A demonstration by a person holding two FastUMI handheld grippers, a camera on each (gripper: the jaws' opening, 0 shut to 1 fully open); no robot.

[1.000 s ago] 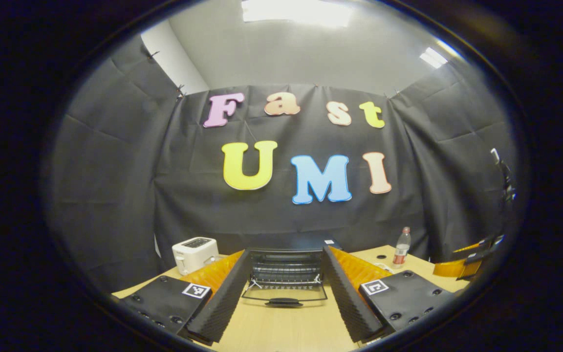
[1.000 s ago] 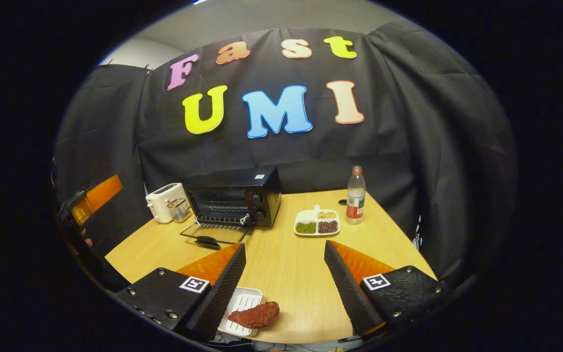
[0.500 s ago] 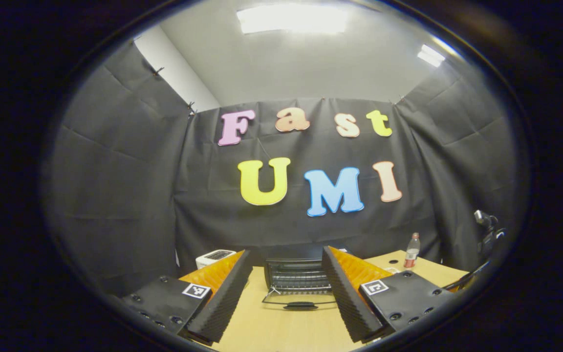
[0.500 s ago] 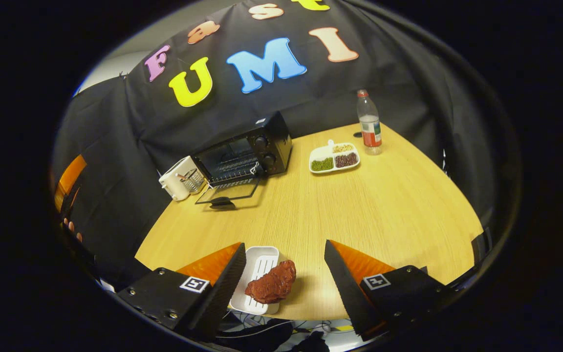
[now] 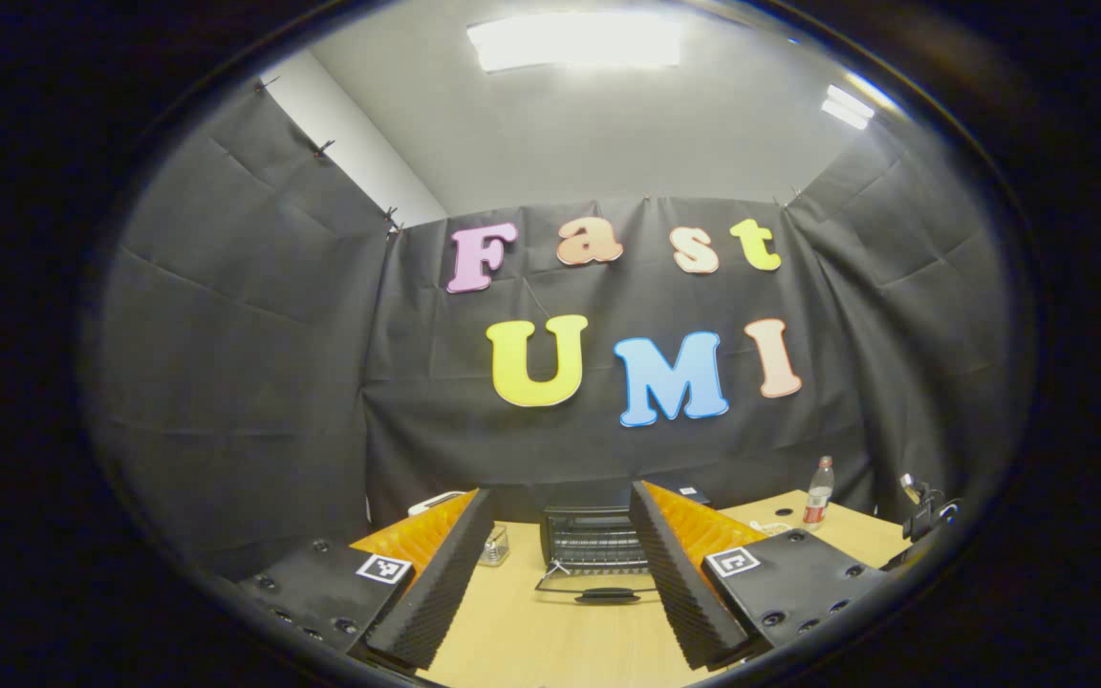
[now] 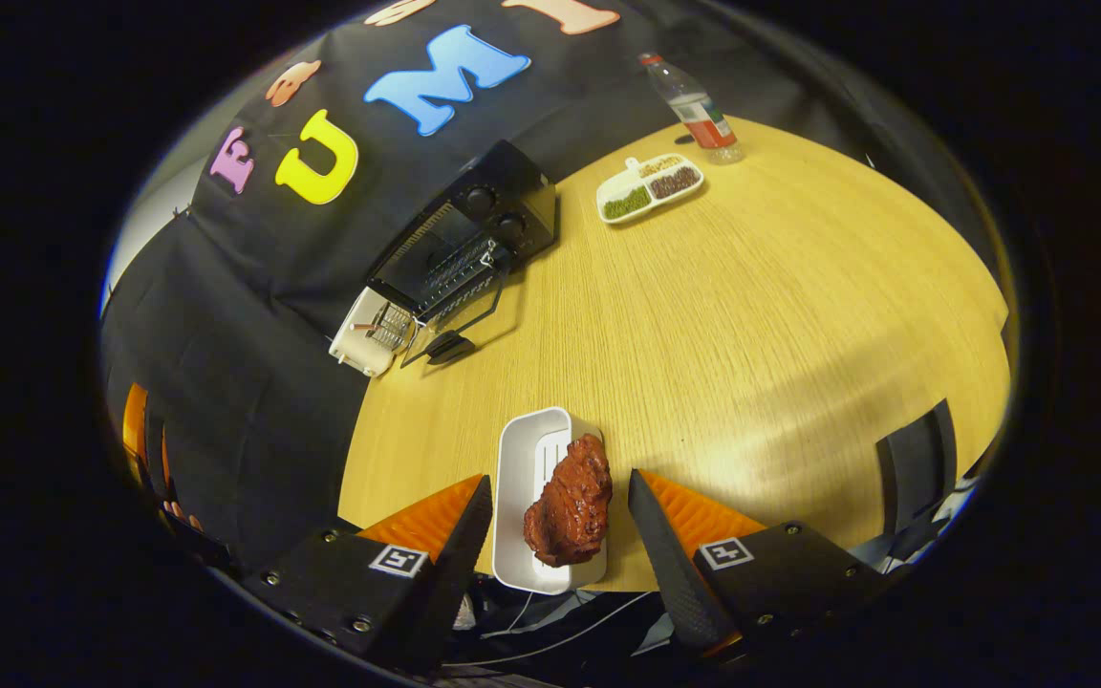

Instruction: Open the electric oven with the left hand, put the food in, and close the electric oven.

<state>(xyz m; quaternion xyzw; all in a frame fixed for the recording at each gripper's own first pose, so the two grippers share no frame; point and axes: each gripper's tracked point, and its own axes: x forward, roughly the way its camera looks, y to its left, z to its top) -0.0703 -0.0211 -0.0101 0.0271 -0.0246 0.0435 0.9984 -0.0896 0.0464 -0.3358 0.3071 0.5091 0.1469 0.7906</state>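
The black electric oven (image 5: 593, 537) stands at the back of the wooden table with its glass door (image 5: 598, 588) folded down flat. My left gripper (image 5: 558, 578) is open, well short of the oven, fingers framing it. In the right gripper view the oven (image 6: 463, 250) sits far off at the upper left, door down. A reddish-brown piece of meat (image 6: 570, 500) lies on a white tray (image 6: 528, 478) at the table's near edge. My right gripper (image 6: 558, 535) is open above the meat, one finger on each side, not touching it.
A white toaster (image 6: 364, 339) stands beside the oven. A divided dish of beans (image 6: 648, 186) and a plastic bottle (image 6: 694, 100) sit at the far right of the table (image 6: 761, 306). Cables hang below the near edge. A hand (image 6: 178, 511) shows at the left.
My left gripper has drawn back from the oven and tilted up. My right gripper has tipped downward and come over the tray, so the meat now lies between its fingers.
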